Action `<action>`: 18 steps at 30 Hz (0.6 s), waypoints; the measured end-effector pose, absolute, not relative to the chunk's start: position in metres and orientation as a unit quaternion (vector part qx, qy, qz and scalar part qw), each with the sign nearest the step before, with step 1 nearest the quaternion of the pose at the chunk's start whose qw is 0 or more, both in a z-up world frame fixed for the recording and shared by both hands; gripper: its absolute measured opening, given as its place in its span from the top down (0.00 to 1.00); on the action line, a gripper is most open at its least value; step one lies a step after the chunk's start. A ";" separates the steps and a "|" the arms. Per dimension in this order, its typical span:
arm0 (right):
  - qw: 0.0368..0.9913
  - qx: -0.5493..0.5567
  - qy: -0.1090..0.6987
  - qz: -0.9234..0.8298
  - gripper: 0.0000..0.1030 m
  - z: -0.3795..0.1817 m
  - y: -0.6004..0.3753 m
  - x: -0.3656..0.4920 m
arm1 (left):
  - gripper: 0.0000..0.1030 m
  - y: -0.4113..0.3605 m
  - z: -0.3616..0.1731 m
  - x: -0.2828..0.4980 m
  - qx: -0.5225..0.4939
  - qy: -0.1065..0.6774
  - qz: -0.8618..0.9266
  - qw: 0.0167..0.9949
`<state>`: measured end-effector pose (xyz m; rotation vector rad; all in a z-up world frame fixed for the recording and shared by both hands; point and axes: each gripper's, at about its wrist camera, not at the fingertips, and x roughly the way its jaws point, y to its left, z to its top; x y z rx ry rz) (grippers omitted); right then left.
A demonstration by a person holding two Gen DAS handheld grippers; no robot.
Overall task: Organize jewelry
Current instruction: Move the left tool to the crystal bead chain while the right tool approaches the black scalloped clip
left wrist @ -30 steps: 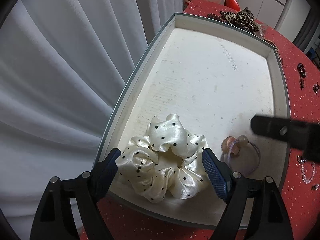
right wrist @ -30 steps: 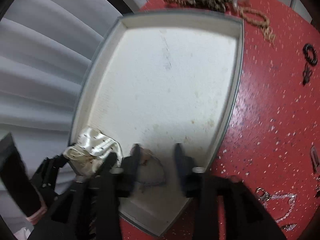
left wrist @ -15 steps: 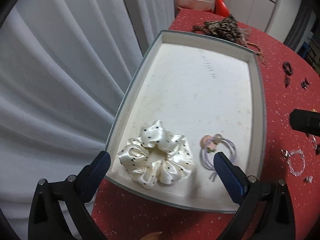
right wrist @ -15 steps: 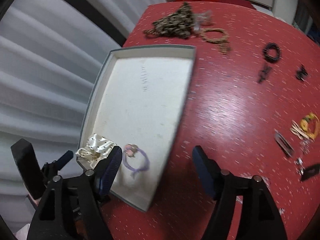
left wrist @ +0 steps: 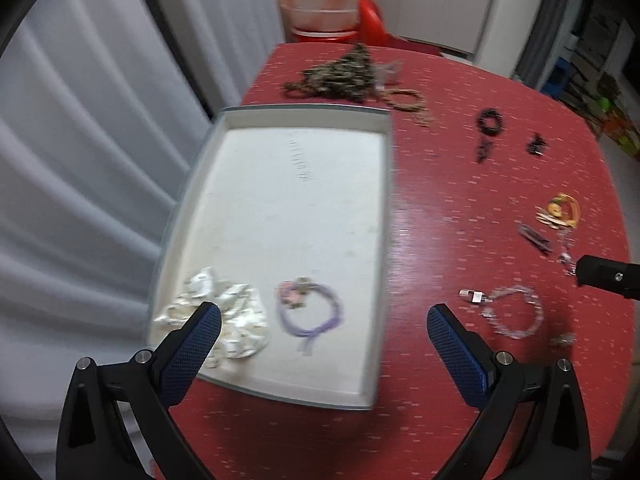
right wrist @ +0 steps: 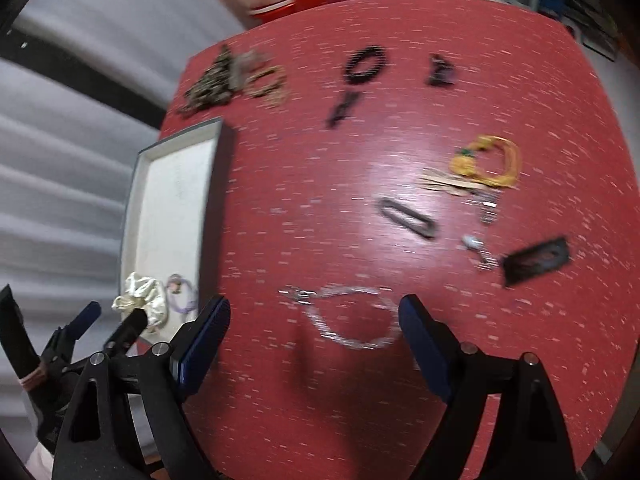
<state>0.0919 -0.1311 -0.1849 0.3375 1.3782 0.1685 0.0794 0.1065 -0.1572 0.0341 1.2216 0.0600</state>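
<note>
A shallow white tray [left wrist: 384, 208] sits at the left of the red table. In it lie a cream dotted scrunchie [left wrist: 236, 320] and a purple hair tie [left wrist: 310, 310]. My left gripper [left wrist: 320, 344] is open and empty, held above the tray's near edge. My right gripper [right wrist: 314, 334] is open and empty, its fingers either side of a silver bead bracelet [right wrist: 352, 316] on the table. The bracelet also shows in the left wrist view [left wrist: 516, 314]. The tray [right wrist: 134, 184] and scrunchie [right wrist: 142, 300] show at the left of the right wrist view.
Loose on the table: a leopard scrunchie [left wrist: 340, 74], a brown bead bracelet [left wrist: 404, 100], a black bead ring [right wrist: 364, 64], a yellow hair tie [right wrist: 490, 162], dark hair clips [right wrist: 406, 218] and a black rectangular clip [right wrist: 536, 260]. White curtains hang left. Stacked bowls [left wrist: 324, 8] stand beyond the far edge.
Both grippers have pulled back and swung right, away from the tray. The left one has left the scrunchie lying in the tray. The right one now hovers over the silver bracelet.
</note>
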 end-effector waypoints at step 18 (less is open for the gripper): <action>0.763 0.169 0.624 0.019 0.14 -0.186 -0.234 0.099 | 0.00 0.012 -0.167 0.109 0.020 0.586 -0.029 0.809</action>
